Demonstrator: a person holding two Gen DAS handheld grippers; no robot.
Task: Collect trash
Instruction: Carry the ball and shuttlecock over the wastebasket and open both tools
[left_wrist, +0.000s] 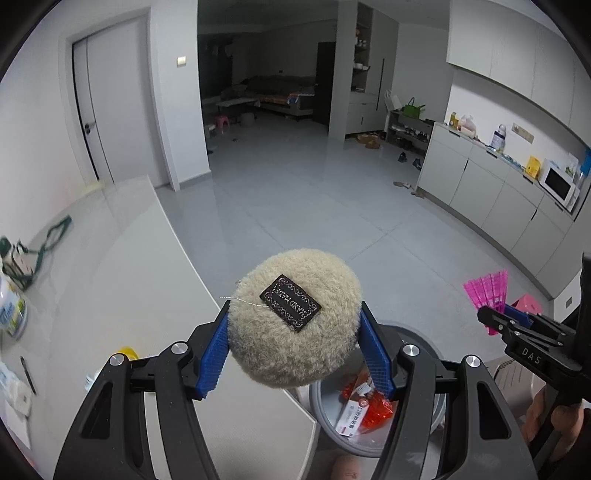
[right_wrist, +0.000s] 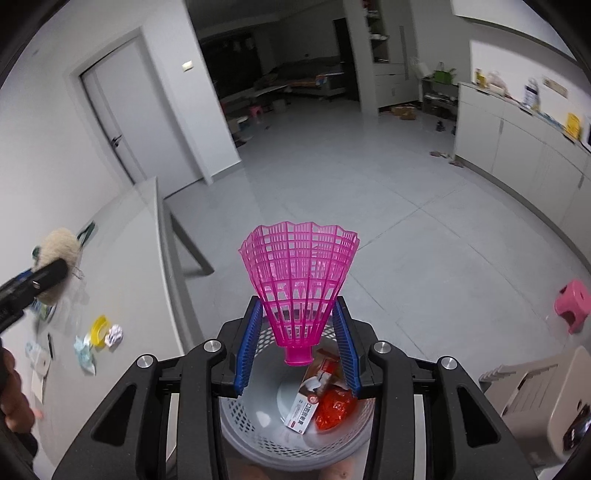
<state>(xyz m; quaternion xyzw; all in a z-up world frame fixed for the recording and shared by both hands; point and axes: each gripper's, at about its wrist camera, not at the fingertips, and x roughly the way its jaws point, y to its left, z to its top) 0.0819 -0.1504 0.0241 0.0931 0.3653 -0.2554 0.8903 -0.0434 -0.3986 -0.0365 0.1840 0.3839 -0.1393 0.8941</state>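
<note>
My left gripper (left_wrist: 294, 317) is shut on a round beige fluffy puff (left_wrist: 295, 317) with a dark label, held over the table's right edge. In the right wrist view that puff (right_wrist: 59, 245) shows at the far left. My right gripper (right_wrist: 299, 310) is shut on a pink plastic shuttlecock (right_wrist: 299, 280), its skirt up, directly above a grey perforated waste basket (right_wrist: 240, 417). The basket holds a white and red box (right_wrist: 304, 410) and orange-red wrapping (right_wrist: 334, 408). In the left wrist view the basket (left_wrist: 325, 417) lies below the puff, and the shuttlecock (left_wrist: 487, 291) is at the right.
On the grey table (right_wrist: 129, 280) lie a yellow ring (right_wrist: 99, 328), a crumpled white paper (right_wrist: 114, 335), a pale wrapper (right_wrist: 84, 354) and a pen (left_wrist: 27, 374). A green-strapped bottle (left_wrist: 16, 258) stands far left. A pink stool (right_wrist: 572, 301) and a beige chair (right_wrist: 532, 398) are right.
</note>
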